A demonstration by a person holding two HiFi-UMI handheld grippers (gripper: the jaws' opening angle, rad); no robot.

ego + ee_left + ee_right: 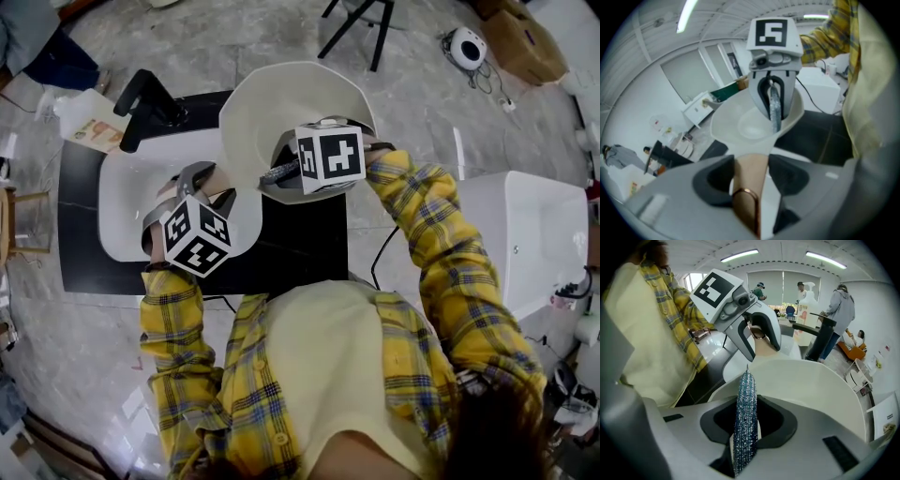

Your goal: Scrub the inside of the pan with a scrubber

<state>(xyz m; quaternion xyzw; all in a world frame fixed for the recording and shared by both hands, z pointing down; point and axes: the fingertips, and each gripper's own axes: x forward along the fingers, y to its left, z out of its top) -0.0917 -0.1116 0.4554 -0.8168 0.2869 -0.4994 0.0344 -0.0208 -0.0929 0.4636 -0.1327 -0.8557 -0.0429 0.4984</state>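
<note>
While the left gripper (pixel 750 176) is clamping the pan (pixel 281 103) by its handle (pixel 751 161), which is pointing to 7 o'clock above the sink (pixel 117 202), the right gripper (pixel 746 427) is pinching a blue scrubber (pixel 746 399) inside the bowl, a black faucet (pixel 145 98) standing at 10 o'clock.

Yellow plaid shirt (pixel 441 272) over a pale yellow tee (pixel 328 356). Left tool (pixel 749 176) and right tool (pixel 746 420) are grey, topped by marker cubes (pixel 330 157) (black-and-white squares).
</note>
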